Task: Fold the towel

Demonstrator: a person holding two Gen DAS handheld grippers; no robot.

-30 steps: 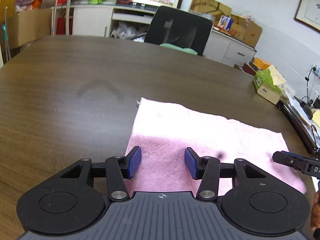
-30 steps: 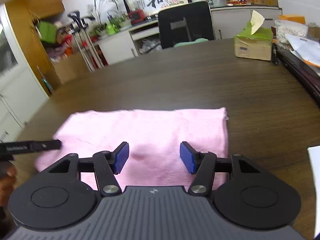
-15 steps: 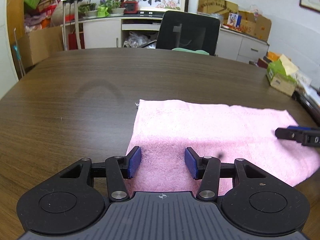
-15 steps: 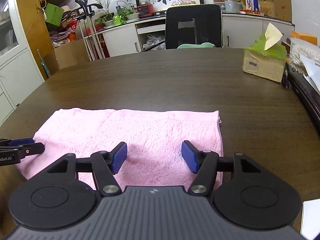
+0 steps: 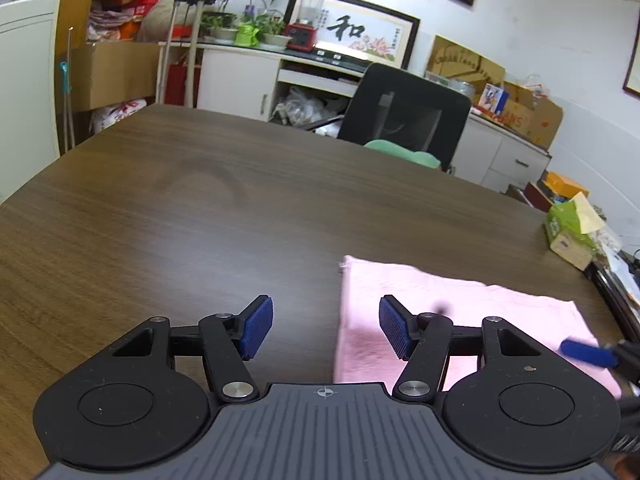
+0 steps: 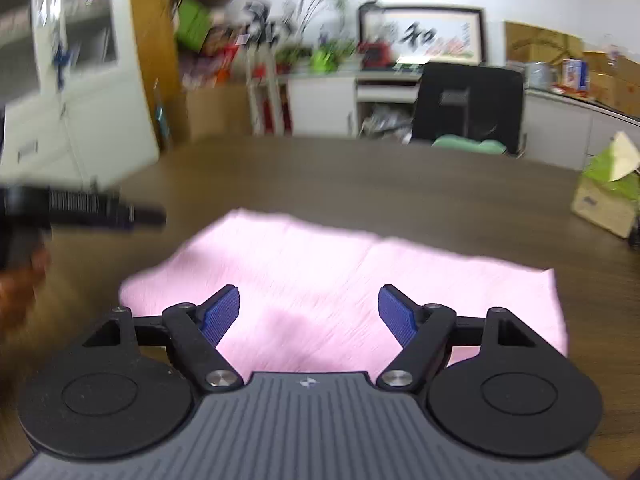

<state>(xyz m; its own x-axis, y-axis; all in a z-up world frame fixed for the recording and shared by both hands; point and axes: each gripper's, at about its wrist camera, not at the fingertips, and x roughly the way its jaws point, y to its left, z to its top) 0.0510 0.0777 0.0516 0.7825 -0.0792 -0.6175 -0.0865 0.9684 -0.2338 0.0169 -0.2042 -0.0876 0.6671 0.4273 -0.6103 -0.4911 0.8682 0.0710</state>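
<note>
"和" on framed wall picture [image 5: 354,36]

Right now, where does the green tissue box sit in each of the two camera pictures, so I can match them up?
Left wrist view: the green tissue box sits at the far right edge, on the table beyond the pink towel.
Right wrist view: the green tissue box again sits at the far right, a little blurred.
Shared landmark: the black office chair behind the table.
</note>
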